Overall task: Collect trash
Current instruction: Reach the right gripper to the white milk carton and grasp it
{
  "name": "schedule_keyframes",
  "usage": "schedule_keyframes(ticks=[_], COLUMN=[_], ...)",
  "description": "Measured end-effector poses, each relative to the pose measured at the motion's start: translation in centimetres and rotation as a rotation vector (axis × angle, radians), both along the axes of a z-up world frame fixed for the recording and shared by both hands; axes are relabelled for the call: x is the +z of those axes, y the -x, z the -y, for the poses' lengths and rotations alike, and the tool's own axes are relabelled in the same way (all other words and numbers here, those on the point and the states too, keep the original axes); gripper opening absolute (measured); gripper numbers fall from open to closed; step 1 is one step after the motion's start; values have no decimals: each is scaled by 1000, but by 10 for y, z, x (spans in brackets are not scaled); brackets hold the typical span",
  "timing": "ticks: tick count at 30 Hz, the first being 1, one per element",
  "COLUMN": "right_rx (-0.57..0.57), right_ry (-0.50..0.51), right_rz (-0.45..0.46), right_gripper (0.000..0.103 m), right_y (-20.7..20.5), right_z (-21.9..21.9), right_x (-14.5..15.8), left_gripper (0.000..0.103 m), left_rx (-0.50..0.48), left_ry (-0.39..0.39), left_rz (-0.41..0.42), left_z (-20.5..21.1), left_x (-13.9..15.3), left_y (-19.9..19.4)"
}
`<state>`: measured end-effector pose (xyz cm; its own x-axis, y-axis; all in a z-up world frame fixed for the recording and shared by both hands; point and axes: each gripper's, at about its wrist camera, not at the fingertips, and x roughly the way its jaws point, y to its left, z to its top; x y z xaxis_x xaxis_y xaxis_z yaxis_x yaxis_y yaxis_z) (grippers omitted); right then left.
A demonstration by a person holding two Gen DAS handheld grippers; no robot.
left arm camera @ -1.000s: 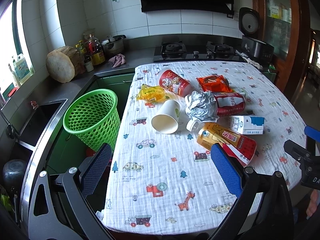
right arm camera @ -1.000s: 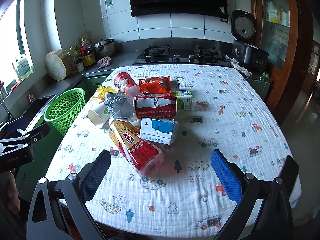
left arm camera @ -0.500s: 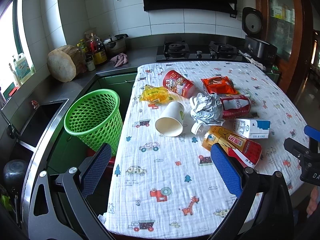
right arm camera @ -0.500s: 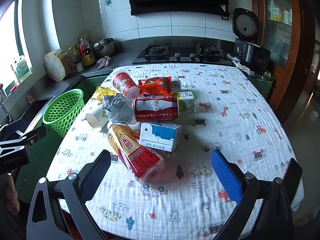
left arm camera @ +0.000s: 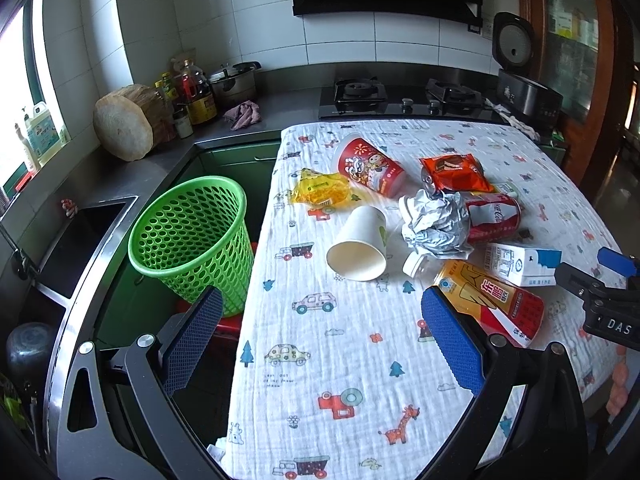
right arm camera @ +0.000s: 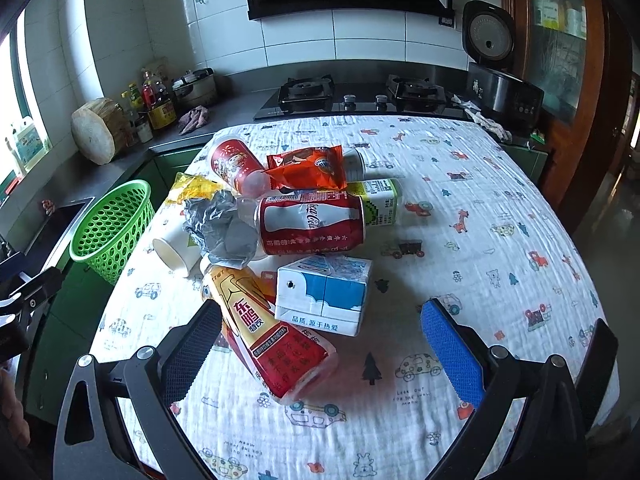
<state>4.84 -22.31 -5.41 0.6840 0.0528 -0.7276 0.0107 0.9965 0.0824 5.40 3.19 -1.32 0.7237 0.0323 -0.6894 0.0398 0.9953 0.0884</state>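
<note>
Trash sits heaped mid-table [right arm camera: 500, 208]; nothing looks binned yet, though the basket's [left arm camera: 188, 236] inside is hard to see. Left gripper [left arm camera: 320, 344] and right gripper [right arm camera: 316, 348] both gape, holding nothing. Next: right closes on the bottle [right arm camera: 268, 332] nearest it, then carries it across to the basket.

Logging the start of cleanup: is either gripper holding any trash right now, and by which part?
Nothing is held. The left gripper and right gripper are both open.
</note>
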Motion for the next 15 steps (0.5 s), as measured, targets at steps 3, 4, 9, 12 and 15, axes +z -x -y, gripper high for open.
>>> schedule_keyframes(ticks=[3, 4, 9, 12, 15], right_rx=[-9, -13, -29, -41, -53], right_ry=[3, 3, 12, 13, 17], right_rz=[-12, -15, -25, -30, -27], right_gripper=[97, 97, 97, 97, 97], right_y=[-9, -12, -23, -26, -27], right_z=[-3, -4, -7, -7, -7], right_x=[-4, -5, -10, -12, -12], left_gripper=[98, 98, 98, 98, 98], left_rx=[0, 0, -5, -14, -21], left_ry=[0, 0, 1, 1, 3], left_rz=[-3, -3, -9, -13, -12], left_z=[-5, -6, -11, -13, -12], left_x=[0, 0, -2, -3, -4], left_y=[-7, -9, -18, -24, -28])
